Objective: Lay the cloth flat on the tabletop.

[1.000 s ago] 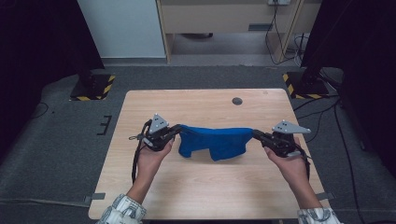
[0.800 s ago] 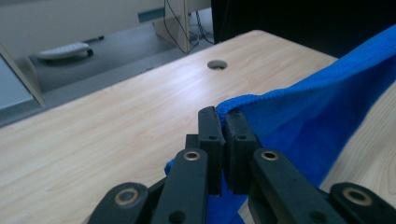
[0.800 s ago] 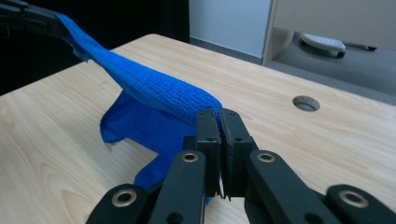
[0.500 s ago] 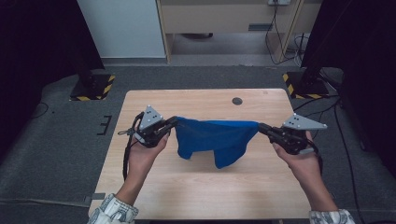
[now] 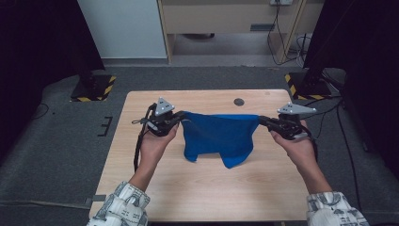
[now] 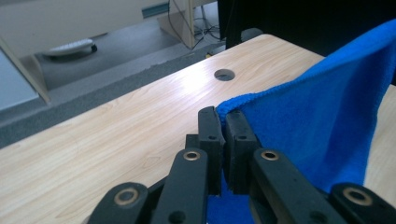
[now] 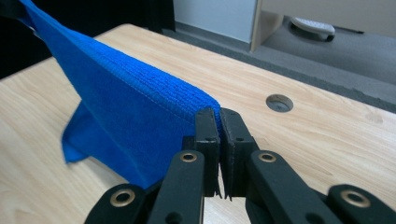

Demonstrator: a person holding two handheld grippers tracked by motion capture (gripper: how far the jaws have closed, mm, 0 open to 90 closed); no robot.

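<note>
A: State of each tool?

B: We hold the left tool (image 5: 178, 118) clamped on one top corner of the blue cloth (image 5: 219, 136), and the right tool (image 5: 261, 121) clamped on the other corner.

A: Cloth position?

B: We see its top edge stretched between both tools above the wooden worktop (image 5: 207, 188); the rest hangs down, near the worktop's round hole (image 5: 239, 101).

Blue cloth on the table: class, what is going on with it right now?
A person holds a blue cloth by two upper corners, one in each gripper. The left gripper and right gripper are both shut on it. The top edge is pulled straight between them, and the rest hangs down over the table.
</note>
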